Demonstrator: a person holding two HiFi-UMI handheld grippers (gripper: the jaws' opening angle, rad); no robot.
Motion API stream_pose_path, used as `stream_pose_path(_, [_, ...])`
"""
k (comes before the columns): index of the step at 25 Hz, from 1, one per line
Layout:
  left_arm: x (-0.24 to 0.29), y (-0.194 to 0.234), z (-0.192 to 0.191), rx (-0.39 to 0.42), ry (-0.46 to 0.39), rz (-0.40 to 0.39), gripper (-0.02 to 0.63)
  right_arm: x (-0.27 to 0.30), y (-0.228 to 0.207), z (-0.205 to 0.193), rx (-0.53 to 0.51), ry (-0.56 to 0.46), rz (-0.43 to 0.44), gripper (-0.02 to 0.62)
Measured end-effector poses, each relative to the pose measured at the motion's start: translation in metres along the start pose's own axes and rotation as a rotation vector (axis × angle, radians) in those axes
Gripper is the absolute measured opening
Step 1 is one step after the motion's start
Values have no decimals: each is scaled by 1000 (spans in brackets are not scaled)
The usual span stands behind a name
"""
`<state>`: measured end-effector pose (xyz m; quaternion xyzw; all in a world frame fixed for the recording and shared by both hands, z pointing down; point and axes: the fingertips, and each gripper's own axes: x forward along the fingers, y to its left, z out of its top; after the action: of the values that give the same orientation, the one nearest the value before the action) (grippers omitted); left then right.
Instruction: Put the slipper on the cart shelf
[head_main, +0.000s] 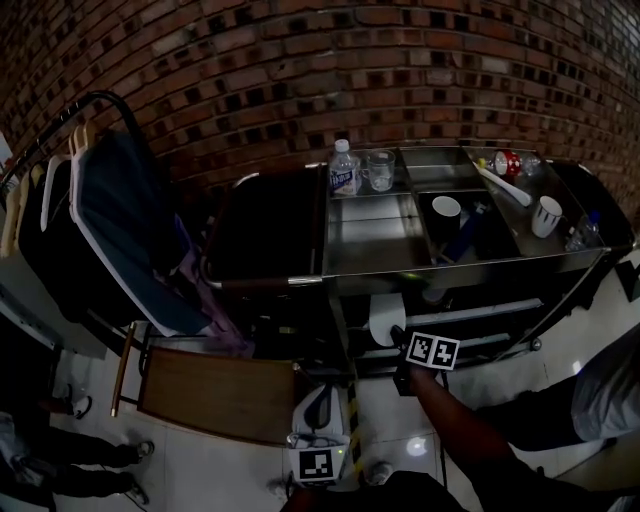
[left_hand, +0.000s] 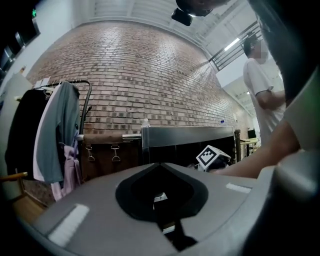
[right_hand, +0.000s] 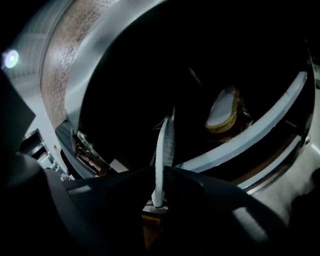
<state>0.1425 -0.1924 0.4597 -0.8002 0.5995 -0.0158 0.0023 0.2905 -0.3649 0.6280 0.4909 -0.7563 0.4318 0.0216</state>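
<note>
In the right gripper view my right gripper (right_hand: 160, 175) is shut on a thin white slipper (right_hand: 164, 145), held edge-on and pointing into the dark lower shelf (right_hand: 260, 131) of the steel cart. A second pale slipper (right_hand: 223, 111) with a yellowish sole lies deeper on that shelf. The head view has the right gripper (head_main: 398, 338) under the cart's top tray (head_main: 370, 265), the white slipper (head_main: 383, 320) at its tip. My left gripper (head_main: 322, 405) hangs back over the floor in front of the cart. Its jaws look closed with nothing between them (left_hand: 160, 169).
The cart's top tray carries a water bottle (head_main: 343, 167), a glass mug (head_main: 380, 170) and white cups (head_main: 546, 215). A clothes rack (head_main: 110, 220) with hanging garments stands to the left, a brown board (head_main: 220, 395) below it. A person (left_hand: 262, 85) stands at the right.
</note>
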Motion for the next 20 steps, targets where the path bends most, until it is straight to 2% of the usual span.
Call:
stream_pose_path(13, [-4, 7, -6, 3, 28, 13, 15, 55, -20, 18, 156, 20, -2, 41])
stream_pose_path(20, [-7, 12, -11, 17, 36, 22, 15, 67, -30, 23, 142, 9, -59, 61])
